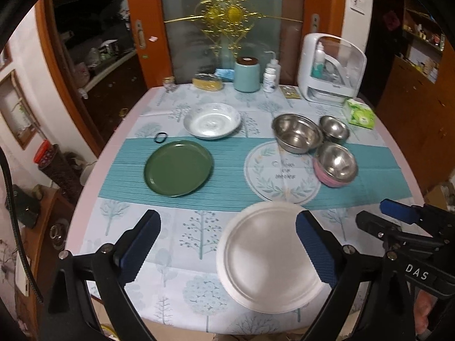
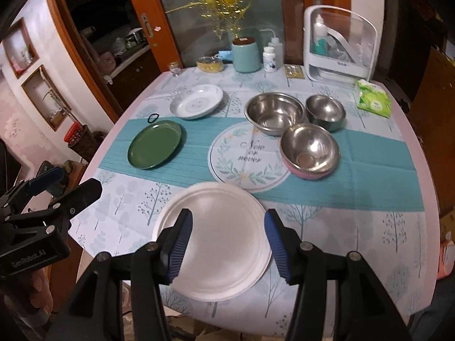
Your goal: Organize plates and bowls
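Note:
A white plate [image 1: 270,258] [image 2: 216,241] lies near the table's front edge. My left gripper [image 1: 227,244] hovers open above its left side, and my right gripper [image 2: 227,236] hovers open over it; neither touches it. Further back lie a green plate [image 1: 178,167] [image 2: 155,144] and a patterned white deep plate [image 1: 212,120] [image 2: 196,101]. On the right stand a large steel bowl [image 1: 297,133] [image 2: 274,112], a small steel bowl [image 1: 334,127] [image 2: 325,110] and a pink-sided steel bowl [image 1: 335,164] [image 2: 310,150].
Along the far edge stand a teal canister [image 2: 246,55], bottles [image 2: 270,58], a white appliance [image 2: 338,45] and a green tissue pack [image 2: 374,98]. A black hair tie [image 2: 153,118] lies by the green plate. A tree-print cloth [image 2: 355,227] covers the table.

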Demonstrator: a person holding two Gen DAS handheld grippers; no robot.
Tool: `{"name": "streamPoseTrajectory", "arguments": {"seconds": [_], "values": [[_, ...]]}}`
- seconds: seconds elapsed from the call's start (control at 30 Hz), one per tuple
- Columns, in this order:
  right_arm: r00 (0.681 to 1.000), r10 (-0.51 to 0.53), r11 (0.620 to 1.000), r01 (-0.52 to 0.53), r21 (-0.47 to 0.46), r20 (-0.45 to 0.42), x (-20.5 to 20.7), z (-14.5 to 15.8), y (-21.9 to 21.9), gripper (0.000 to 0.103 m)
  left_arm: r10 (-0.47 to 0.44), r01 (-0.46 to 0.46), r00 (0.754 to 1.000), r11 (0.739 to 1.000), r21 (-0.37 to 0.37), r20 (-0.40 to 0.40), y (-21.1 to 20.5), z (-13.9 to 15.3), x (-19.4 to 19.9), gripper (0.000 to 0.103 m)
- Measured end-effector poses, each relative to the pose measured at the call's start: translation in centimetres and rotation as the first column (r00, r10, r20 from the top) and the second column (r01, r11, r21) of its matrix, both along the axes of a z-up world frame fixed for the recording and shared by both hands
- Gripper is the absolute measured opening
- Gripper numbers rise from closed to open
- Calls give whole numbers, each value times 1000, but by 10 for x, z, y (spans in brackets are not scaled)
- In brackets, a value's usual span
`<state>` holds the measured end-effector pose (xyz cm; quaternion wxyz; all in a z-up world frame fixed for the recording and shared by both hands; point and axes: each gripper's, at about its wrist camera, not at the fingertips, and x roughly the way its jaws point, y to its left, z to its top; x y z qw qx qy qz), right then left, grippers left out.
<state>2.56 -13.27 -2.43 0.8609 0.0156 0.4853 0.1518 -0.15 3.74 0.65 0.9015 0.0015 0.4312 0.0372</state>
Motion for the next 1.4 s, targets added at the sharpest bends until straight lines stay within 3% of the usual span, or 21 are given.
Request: {"name": "streamPoseTrajectory", "arguments": {"seconds": [0.13,0.5,0.77,1.17,1.33,1.4], "values": [[1000,10,1000,-10,23,8,6,2,2,53,27,-27,1000,1000,14,7,6,4,0,100],[1000,7,1000,-7,5,11,23,5,26,53,57,-59,997,998,29,50,52,11,17,100],[999,-32,999,32,-9,-31,55,-7,72,53,24,-22,999,998,66,-26,113,-9,66,100],[986,-89,996,92,16,-142,137,-65,160,53,-30,31,988,999,9,-149,220,-85,175,98],[966,-100,995,102,-5,-240,173,-105,191,53,-41,26,974,997,-70,-225,255,-129,217,96],[958,-99,995,99,-11,-268,185,-119,199,53,-56,25,963,993,-117,-263,267,-148,232,90]]}}
